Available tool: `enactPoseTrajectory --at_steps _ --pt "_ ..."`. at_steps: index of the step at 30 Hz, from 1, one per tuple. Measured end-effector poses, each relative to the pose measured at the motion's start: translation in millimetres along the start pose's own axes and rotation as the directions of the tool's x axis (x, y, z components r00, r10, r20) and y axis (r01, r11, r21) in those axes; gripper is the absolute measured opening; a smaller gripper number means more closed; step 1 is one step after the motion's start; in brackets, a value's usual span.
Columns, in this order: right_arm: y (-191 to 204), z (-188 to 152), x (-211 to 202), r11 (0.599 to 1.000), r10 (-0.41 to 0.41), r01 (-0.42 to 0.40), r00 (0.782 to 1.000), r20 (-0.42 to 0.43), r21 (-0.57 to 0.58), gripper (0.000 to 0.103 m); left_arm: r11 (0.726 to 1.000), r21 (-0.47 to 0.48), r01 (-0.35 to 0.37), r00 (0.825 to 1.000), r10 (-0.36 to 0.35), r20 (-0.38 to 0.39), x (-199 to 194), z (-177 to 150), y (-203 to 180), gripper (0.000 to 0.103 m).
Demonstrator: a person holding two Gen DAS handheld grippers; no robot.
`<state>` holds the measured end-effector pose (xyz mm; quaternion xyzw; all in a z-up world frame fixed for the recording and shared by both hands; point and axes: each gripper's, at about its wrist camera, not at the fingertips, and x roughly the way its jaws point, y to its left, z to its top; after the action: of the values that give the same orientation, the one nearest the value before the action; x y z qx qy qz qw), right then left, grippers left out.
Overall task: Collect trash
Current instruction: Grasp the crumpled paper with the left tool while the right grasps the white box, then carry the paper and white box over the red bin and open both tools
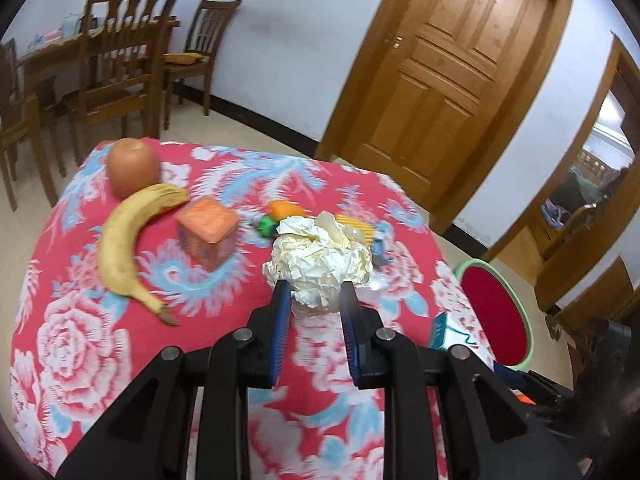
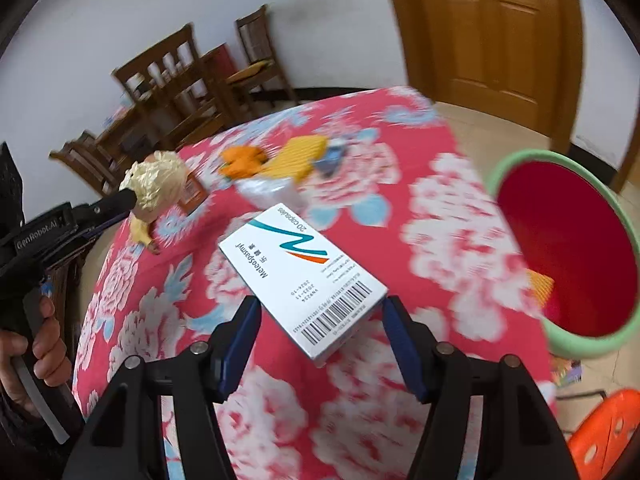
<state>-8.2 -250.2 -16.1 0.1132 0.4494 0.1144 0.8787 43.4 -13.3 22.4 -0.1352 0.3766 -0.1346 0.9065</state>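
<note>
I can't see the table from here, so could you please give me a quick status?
Left gripper shut on paper ball. Right gripper shut on medicine box. Bin open at right, nothing blocking.

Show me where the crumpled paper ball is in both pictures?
Left wrist view: the crumpled paper ball sits at centre, pinched at its near edge by the left gripper.
Right wrist view: the same ball is at the left, looking golden, on the tip of that gripper.
Shared landmark: the green-rimmed red bin beside the table.
</note>
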Motion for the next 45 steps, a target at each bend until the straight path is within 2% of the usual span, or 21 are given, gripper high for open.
enactPoseTrajectory --at_steps 11,22,23,24,25,28,36,45 --pt "-72.2 3.1 -52.3 0.985 -0.094 0.076 0.99 0.108 0.156 0.065 0.993 0.089 0.072 0.997 -0.069 -0.037 18.9 -0.8 -68.1 0.025" --pt "-130.1 6.1 -75.0 0.957 -0.147 0.098 0.976 0.163 0.274 0.065 0.979 0.167 0.121 0.99 -0.106 -0.091 41.0 -4.8 -128.4 0.025" --pt "-136.9 6.2 -75.9 0.953 -0.15 0.099 0.975 0.164 0.286 0.057 0.977 0.17 0.125 0.989 -0.11 -0.097 43.7 -5.3 -133.9 0.025" --pt "-140.7 5.6 -77.1 0.95 -0.154 0.1 0.974 0.165 0.295 0.031 0.975 0.176 0.133 0.988 -0.117 -0.102 46.6 -5.7 -140.1 0.025" --pt "-145.8 5.7 -77.3 0.947 -0.156 0.102 0.975 0.16 0.304 0.028 0.973 0.181 0.141 0.987 -0.123 -0.106 49.8 -6.4 -146.8 0.025" --pt "-164.3 4.6 -77.5 0.93 -0.182 0.119 0.971 0.154 0.348 0.029 0.969 0.195 0.154 0.984 -0.133 -0.117 58.6 -10.3 -163.9 0.025" --pt "-202.4 -6.2 -67.3 0.904 -0.186 0.121 0.975 0.124 0.41 0.029 0.959 0.224 0.176 0.975 -0.139 -0.172 81.8 -19.1 -193.5 0.025" --pt "-222.2 -8.1 -69.1 0.898 -0.195 0.127 0.973 0.121 0.422 0.029 0.938 0.282 0.203 0.963 -0.139 -0.23 104.6 -33.5 -230.2 0.025"
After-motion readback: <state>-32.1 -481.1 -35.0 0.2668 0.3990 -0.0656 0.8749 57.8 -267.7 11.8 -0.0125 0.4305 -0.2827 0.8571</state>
